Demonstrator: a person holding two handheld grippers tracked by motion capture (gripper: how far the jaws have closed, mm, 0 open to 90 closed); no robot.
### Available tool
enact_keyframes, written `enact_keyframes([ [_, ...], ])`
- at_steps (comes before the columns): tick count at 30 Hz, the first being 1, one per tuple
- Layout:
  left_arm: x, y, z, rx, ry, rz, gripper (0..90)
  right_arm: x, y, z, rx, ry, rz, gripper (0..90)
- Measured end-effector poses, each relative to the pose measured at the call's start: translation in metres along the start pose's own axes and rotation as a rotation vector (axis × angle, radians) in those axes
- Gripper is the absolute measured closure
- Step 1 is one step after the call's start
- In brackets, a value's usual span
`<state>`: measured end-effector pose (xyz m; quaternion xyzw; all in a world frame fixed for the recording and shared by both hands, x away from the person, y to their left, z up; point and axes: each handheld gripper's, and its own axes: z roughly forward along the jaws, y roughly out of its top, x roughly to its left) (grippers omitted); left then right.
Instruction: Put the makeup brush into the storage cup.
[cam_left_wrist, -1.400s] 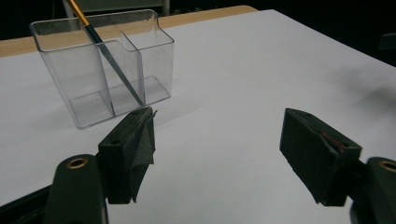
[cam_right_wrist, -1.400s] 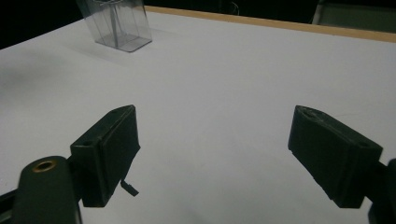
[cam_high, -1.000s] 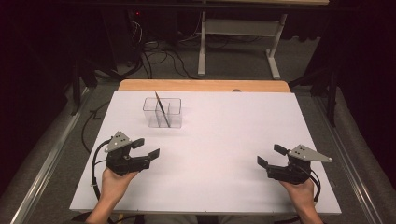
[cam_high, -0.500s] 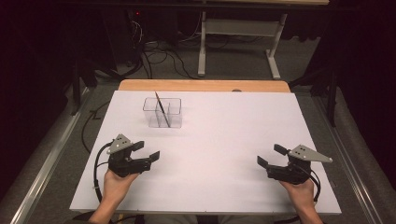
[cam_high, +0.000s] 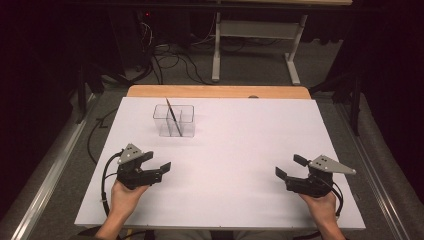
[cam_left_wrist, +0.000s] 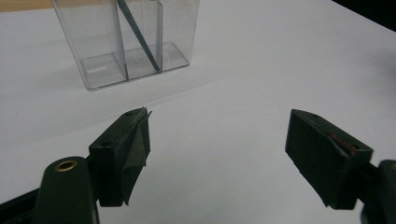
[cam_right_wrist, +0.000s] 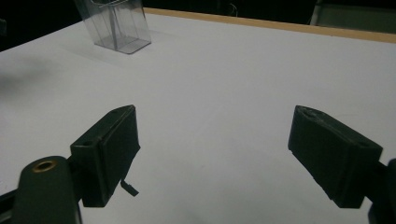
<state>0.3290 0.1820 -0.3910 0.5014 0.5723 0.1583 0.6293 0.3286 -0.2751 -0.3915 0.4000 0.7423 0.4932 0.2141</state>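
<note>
A clear plastic box with a divider stands on the white board, far left of centre. A thin dark stick leans inside it. My left gripper rests on the board near the front left, pointing right. Its jaws have just been opening and hold nothing. In the left gripper view the box and the stick stand ahead of the open left gripper. My right gripper lies at the front right, open and empty. The right gripper view has the box far beyond the open right gripper.
The white board covers a wooden table whose far edge shows as a strip. Behind it, a white table frame and cables are on the floor. A metal rail runs along the left side.
The left gripper's jaws stand slightly wider than a second ago. Both hands have stayed almost in place.
</note>
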Motion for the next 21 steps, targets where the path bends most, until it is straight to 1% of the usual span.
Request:
enact_keyframes([
  [2, 0.0014, 0.0006, 0.0003, 0.005, 0.009, -0.004, 22.2, -0.0003, 0.0001, -0.0003, 0.000, -0.003, 0.002, 17.5],
  [4, 0.0013, 0.0012, 0.0003, 0.000, 0.007, -0.014, 22.2, -0.0009, 0.0002, -0.0012, -0.006, -0.010, -0.003, 17.6],
  [5, 0.0016, 0.0016, 0.0001, 0.000, 0.005, -0.013, 22.3, -0.0011, 0.0002, -0.0015, -0.009, -0.012, 0.000, 17.5],
  [9, 0.0015, 0.0025, -0.0005, -0.004, 0.001, -0.018, 22.3, -0.0017, 0.0000, -0.0017, -0.006, -0.018, 0.000, 17.5],
  [11, 0.0016, 0.0030, -0.0002, -0.012, 0.000, -0.027, 22.3, -0.0016, 0.0000, -0.0017, -0.006, -0.017, -0.001, 17.5],
  [16, 0.0017, 0.0036, 0.0000, -0.011, -0.003, -0.028, 22.3, -0.0021, -0.0002, -0.0015, -0.005, -0.015, 0.001, 17.5],
  [19, 0.0017, 0.0033, 0.0003, -0.002, -0.006, -0.017, 22.4, -0.0023, -0.0004, -0.0014, -0.004, -0.014, -0.001, 17.5],
  [21, 0.0014, 0.0033, 0.0009, -0.003, -0.006, -0.018, 22.4, -0.0022, -0.0006, -0.0018, -0.006, -0.016, 0.000, 17.5],
])
